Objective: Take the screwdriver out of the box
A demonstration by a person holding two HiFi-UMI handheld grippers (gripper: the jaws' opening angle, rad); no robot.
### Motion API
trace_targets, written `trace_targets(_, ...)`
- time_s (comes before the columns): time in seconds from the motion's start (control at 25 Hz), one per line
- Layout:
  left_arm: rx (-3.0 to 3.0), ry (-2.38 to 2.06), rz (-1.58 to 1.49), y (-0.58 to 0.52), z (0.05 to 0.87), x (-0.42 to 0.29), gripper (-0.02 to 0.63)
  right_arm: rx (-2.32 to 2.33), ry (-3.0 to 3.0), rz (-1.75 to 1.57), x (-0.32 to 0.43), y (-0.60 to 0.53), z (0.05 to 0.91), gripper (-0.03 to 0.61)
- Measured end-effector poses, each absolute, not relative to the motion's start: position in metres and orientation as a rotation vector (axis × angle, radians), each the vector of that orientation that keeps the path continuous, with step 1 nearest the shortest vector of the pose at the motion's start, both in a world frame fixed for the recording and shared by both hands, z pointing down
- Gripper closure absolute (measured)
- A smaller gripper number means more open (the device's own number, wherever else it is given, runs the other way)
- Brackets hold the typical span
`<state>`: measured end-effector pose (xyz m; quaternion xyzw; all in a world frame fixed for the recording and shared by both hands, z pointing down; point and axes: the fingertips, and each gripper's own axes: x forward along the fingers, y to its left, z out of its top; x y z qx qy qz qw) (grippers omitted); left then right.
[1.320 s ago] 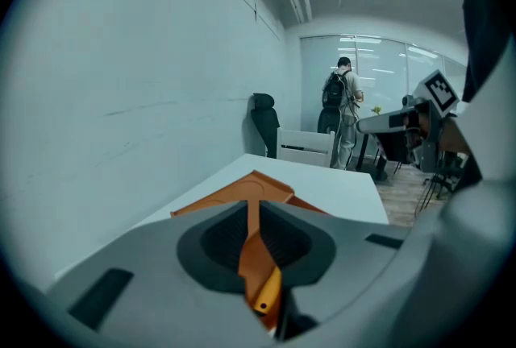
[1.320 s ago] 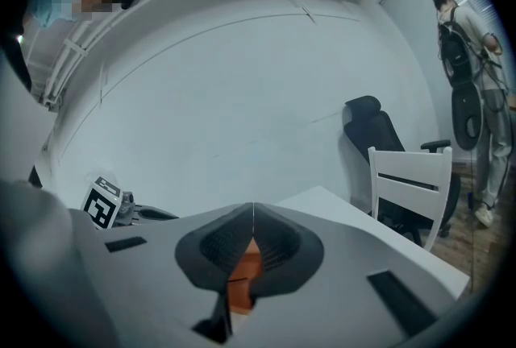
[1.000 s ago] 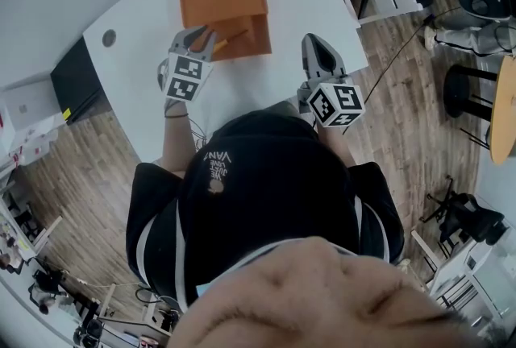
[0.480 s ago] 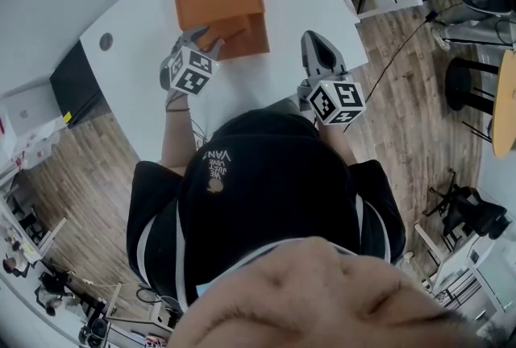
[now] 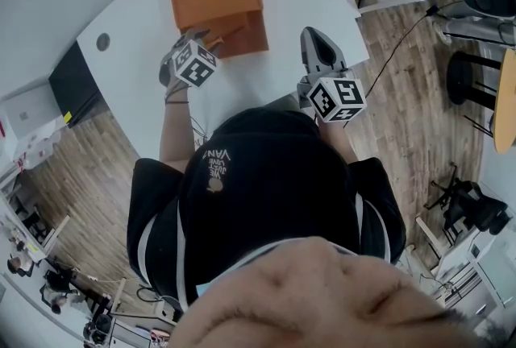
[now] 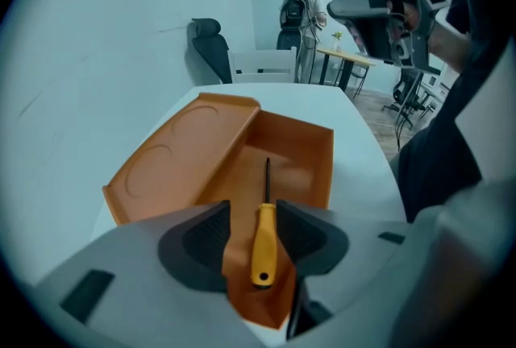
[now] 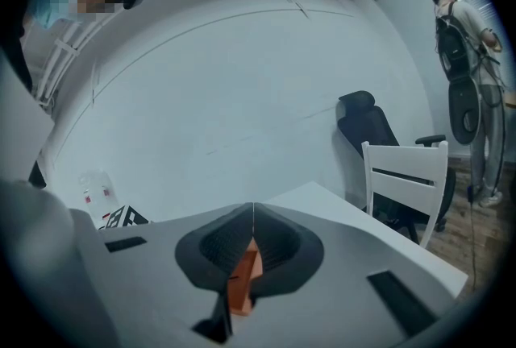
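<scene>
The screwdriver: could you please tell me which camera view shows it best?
The left gripper view: the screwdriver lies in the orange box, its yellow handle between the left gripper's opening tongs, dark shaft pointing away. The head view shows only a thin sliver of it in the box. The right gripper view doesn't show it.

Even, cool indoor light, soft shadows; heavy fisheye warping, dark vignetted corners, perhaps slight blur.
</scene>
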<state>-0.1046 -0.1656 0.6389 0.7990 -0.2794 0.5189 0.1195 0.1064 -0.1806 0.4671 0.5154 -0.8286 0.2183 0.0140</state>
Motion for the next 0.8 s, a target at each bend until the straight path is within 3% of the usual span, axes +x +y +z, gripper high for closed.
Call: trace_targets(0.8, 2.202, -0.541, 1.807, -0.159, 0.689, -0.102, 0.453, 1.644, -2.536, 0.704, 0.119, -0.181, 0.474, 0.566)
